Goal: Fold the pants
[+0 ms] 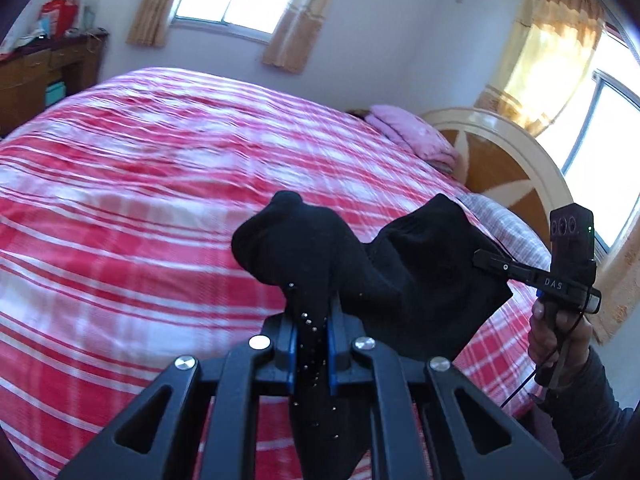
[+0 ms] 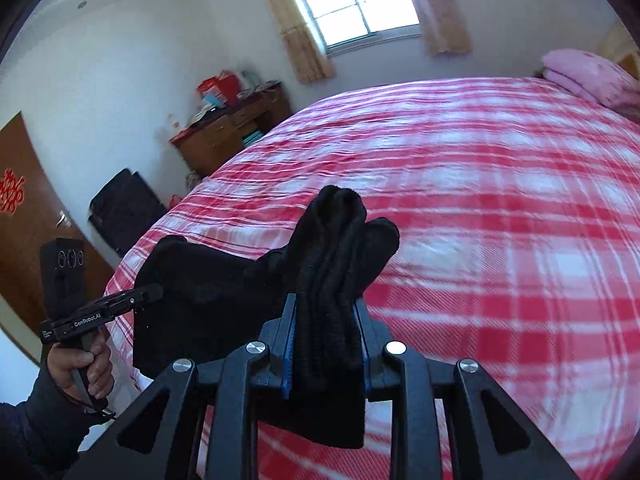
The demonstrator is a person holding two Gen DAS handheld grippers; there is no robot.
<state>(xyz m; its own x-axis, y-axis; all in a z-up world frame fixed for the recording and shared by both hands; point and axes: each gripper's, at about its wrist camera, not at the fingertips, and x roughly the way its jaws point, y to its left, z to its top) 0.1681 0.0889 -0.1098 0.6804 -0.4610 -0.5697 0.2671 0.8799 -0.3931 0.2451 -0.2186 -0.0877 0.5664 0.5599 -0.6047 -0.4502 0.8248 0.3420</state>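
**Black pants held up between two clenched grippers over the bed**

Black fabric fills both sets of jaws. In the left wrist view, the left gripper sits at 6 o'clock, its blue-lined jaws nearly together and clamped on a thin bunch of the pants; cloth bulges out past the tips toward 12 o'clock and also hangs down between the linkage bars. From there the pants stretch toward 3 o'clock, where the right gripper pinches the other end. A hand in a dark sleeve grips its handle at about 4 o'clock, with the gripper angled in from the right edge.

In the right wrist view, the right gripper is likewise at 6 o'clock, jaws clenched on a thicker, ribbed wad of the pants, which pokes up beyond the tips and droops below them. The fabric runs off toward 9 o'clock to the left gripper, held by a hand at 8 o'clock.

Beyond both grippers spreads a bed with a red-and-white checked cover; the pants hang above its near edge, off the cover. A folded pink blanket lies at 2 o'clock, and a wooden desk stands at 10 o'clock.
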